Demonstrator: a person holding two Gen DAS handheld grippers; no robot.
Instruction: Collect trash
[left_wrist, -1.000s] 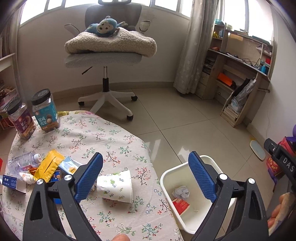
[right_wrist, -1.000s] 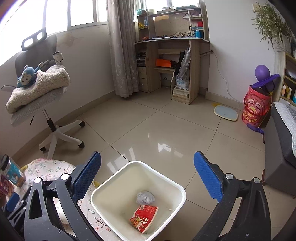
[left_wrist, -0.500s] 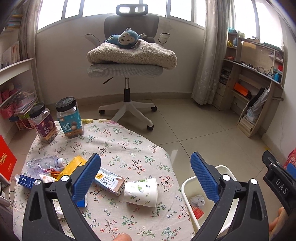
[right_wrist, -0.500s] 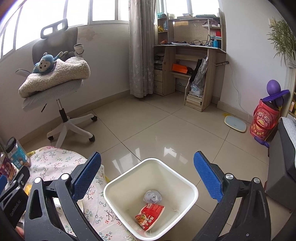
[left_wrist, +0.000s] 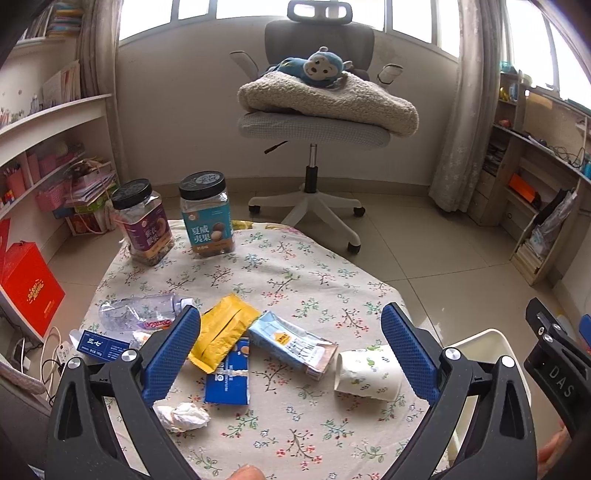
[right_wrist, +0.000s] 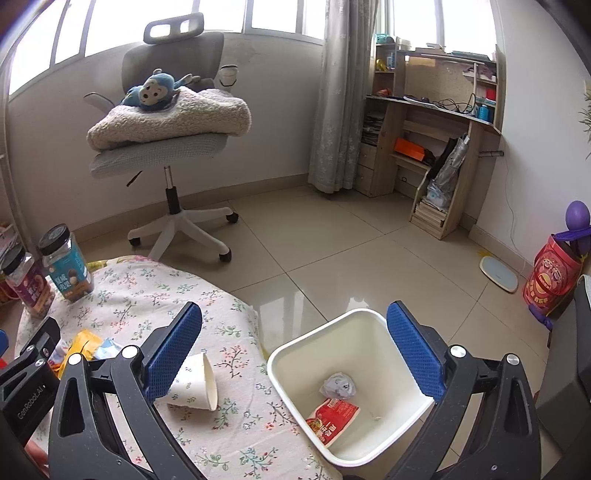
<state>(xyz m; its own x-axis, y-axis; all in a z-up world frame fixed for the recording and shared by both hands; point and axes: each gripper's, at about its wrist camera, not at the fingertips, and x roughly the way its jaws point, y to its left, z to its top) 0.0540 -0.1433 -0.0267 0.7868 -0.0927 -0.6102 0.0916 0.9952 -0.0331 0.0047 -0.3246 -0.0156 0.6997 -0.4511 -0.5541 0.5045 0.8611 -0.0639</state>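
Your left gripper (left_wrist: 291, 354) hangs wide apart over the table (left_wrist: 295, 273), gripping nothing. The paper cup (left_wrist: 367, 371) lies on its side at lower right of that frame, with the yellow packet (left_wrist: 221, 332), blue carton (left_wrist: 291, 343) and crumpled tissue (left_wrist: 183, 415) scattered lower left. Your right gripper (right_wrist: 293, 354) is likewise spread and empty above the white bin (right_wrist: 354, 384), which holds a red wrapper (right_wrist: 332, 424) at lower centre.

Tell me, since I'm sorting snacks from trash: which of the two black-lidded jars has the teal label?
The jar on the right, farther from the shelves; its neighbour to the left wears a purple label.
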